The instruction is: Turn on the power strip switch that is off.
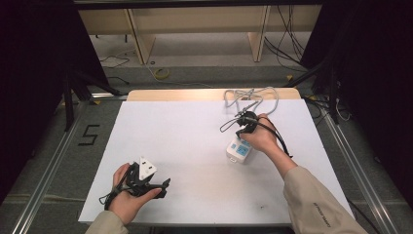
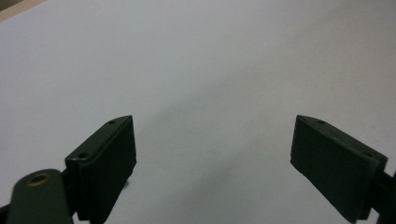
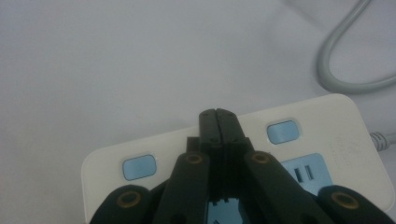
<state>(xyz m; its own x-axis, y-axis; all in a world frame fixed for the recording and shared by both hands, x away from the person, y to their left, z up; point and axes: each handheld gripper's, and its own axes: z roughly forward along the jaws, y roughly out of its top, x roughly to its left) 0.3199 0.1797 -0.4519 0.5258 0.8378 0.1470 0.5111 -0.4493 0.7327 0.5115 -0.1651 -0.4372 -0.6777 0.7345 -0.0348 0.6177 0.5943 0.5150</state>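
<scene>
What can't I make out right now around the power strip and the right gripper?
- Right gripper view: the shut right gripper hides the middle of the power strip; contact with it is unclear.
- High view: the right hand covers part of the strip; buttons too small.
- Right gripper view: the grey cable is cut off by the edge.

A white table (image 1: pixel 195 146) stood over a grey floor (image 1: pixel 39 156); a black mark like a "5" (image 1: pixel 89 134) lay on the floor at left; wooden shelving (image 1: pixel 195 24) and loose cables (image 1: pixel 287 48) sat beyond.
</scene>
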